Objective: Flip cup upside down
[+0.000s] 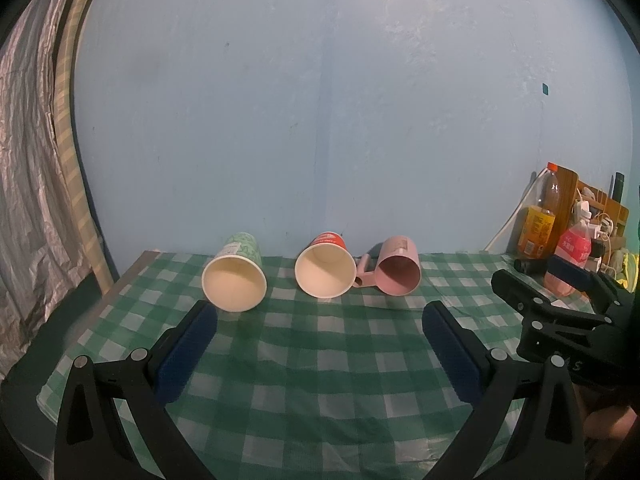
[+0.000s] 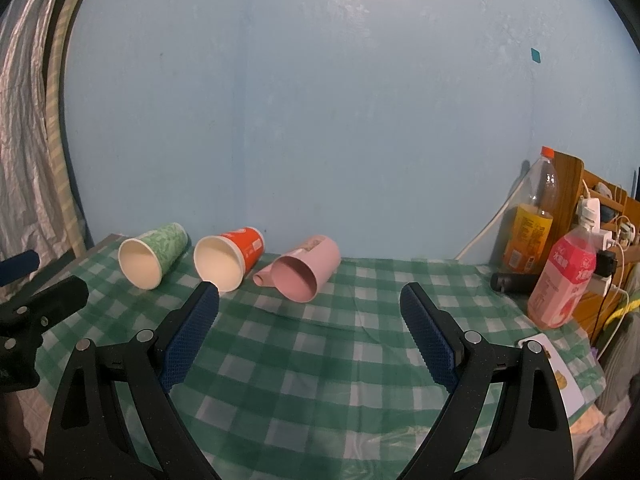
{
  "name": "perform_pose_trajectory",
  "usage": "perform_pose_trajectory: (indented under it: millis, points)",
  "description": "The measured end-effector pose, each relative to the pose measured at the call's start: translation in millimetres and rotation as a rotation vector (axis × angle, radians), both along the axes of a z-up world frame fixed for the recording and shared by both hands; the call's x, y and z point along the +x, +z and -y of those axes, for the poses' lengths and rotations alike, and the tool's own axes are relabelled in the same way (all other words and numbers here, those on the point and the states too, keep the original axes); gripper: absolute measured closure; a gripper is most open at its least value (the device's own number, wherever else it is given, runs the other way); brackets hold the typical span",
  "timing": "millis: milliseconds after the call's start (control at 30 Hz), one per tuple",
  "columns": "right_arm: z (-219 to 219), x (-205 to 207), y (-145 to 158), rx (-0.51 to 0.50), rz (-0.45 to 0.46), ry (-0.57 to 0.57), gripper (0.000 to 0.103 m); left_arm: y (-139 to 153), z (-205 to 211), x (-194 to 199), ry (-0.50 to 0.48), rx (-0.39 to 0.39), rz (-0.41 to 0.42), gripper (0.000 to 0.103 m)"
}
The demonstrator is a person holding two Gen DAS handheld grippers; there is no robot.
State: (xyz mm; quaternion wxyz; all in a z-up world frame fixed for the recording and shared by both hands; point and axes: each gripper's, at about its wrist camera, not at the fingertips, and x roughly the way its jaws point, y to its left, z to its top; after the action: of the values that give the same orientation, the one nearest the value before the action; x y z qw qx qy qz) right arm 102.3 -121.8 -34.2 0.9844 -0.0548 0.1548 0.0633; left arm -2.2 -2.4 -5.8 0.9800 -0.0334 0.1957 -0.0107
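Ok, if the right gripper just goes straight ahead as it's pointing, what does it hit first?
Probably the pink mug, lying on its side with its mouth toward the open right gripper. Depth is unclear, and only bare checkered tablecloth lies before it.

Lying on the checked tablecloth (image 2: 320, 360): three cups, namely one green paper cup (image 2: 154, 254), one red paper cup (image 2: 230, 258), one pink mug (image 2: 306, 274). Standing at the right edge: two bottles, one orange-capped bottle (image 2: 532, 220), one pink-labelled bottle (image 2: 562, 280). Hovering spread wide: two grippers, the left gripper (image 1: 320, 316) and the right gripper (image 2: 310, 300).
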Motion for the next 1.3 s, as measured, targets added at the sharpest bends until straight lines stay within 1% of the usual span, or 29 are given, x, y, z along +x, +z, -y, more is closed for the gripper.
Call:
perform_pose_trajectory:
  millis: [833,1300]
  points:
    - [-2.8,0.9,-3.0,0.000,-0.004,0.003,0.012,-4.1,4.0,-3.7,-0.006,-0.016,-0.010,0.000]
    - [-3.2,-1.2,-4.9,-0.003,-0.007,-0.002,0.012,-0.6,5.1,-2.7,-0.010,-0.031,-0.018,0.000]
